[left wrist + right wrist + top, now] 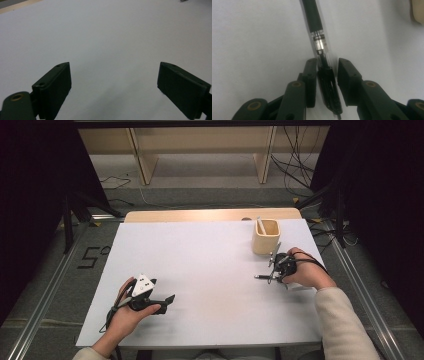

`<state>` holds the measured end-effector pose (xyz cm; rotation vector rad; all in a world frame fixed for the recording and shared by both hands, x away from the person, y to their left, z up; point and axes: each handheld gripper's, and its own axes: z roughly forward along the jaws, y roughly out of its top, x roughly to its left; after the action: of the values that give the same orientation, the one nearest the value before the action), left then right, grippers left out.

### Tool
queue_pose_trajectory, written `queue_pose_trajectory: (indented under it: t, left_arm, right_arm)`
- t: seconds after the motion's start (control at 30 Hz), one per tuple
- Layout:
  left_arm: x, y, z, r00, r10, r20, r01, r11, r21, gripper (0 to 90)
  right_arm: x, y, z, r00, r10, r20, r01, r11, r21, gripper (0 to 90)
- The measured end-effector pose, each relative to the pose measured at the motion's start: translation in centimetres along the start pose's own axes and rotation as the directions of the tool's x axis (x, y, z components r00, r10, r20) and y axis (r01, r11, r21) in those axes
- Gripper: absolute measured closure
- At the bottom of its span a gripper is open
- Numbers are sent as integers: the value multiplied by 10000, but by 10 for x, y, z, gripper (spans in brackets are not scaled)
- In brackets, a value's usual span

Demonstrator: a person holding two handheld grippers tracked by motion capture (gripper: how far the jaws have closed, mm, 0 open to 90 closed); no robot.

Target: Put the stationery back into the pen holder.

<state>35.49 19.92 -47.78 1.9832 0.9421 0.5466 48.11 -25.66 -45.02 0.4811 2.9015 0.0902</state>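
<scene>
White table (210,270) carries a beige cup (265,238) at its far right, one pen (260,225) standing inside. Left gripper (167,299) rests near the front-left edge, jaws wide apart. Right gripper (325,75) straddles a black pen (319,47) lying near the cup; jaws narrowed around the barrel, left pad touching, small gap at the right.

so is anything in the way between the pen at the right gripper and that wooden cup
Nothing visible. The pen lies between the right gripper jaws, and only bare white table separates it from the cup, which already holds one pen-like item.
</scene>
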Motion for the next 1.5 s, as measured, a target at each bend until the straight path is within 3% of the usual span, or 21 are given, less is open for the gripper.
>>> queue_pose_trajectory:
  t: [0.37,1.5]
  left_arm:
    - [0,0,0,10000,9,2,-9,10000,11,120]
    - [0,0,0,10000,15,4,-15,10000,-2,120]
  right_arm:
    - [4,5,0,9978,-633,194,628,9978,228,723]
    - [6,12,1,9924,-1212,195,1203,9918,443,770]
